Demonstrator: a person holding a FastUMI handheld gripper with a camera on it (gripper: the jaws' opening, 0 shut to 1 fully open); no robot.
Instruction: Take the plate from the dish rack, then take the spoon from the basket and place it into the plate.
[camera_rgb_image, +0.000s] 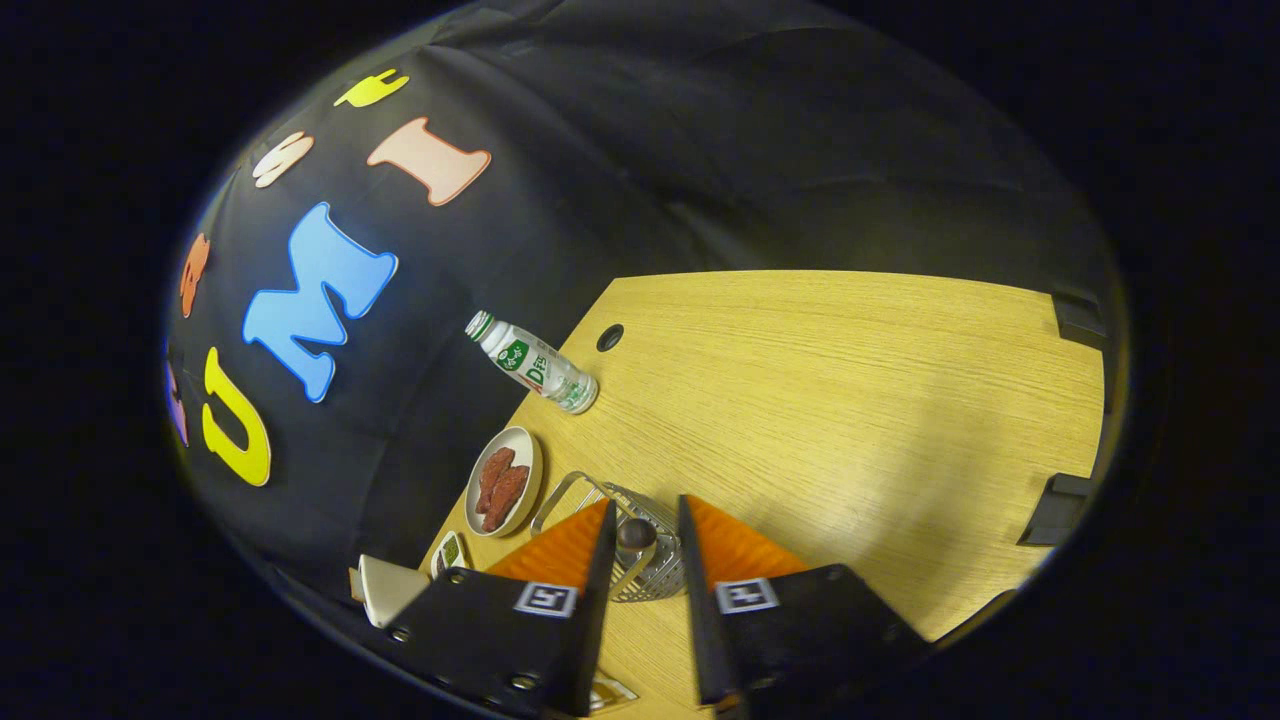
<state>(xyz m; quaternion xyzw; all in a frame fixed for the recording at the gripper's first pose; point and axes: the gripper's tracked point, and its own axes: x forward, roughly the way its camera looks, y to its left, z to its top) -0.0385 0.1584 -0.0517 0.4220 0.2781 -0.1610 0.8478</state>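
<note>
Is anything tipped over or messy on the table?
Nothing is spilled or broken. The bottle stands near the table edge, the plate holds reddish food, and the open gripper hovers over the wire basket, where a dark round spoon end shows.

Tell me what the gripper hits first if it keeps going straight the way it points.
Most likely the spoon: its dark end sits between the open gripper fingers, standing in the wire basket on the table. Depth is hard to judge here.

A staged recording booth, not a real kitchen: black cloth wall (620, 200) draped behind a pale wood-grain tabletop (850, 400) with a cable hole (610, 337), set with a small white plastic drink bottle (532, 362)
</note>
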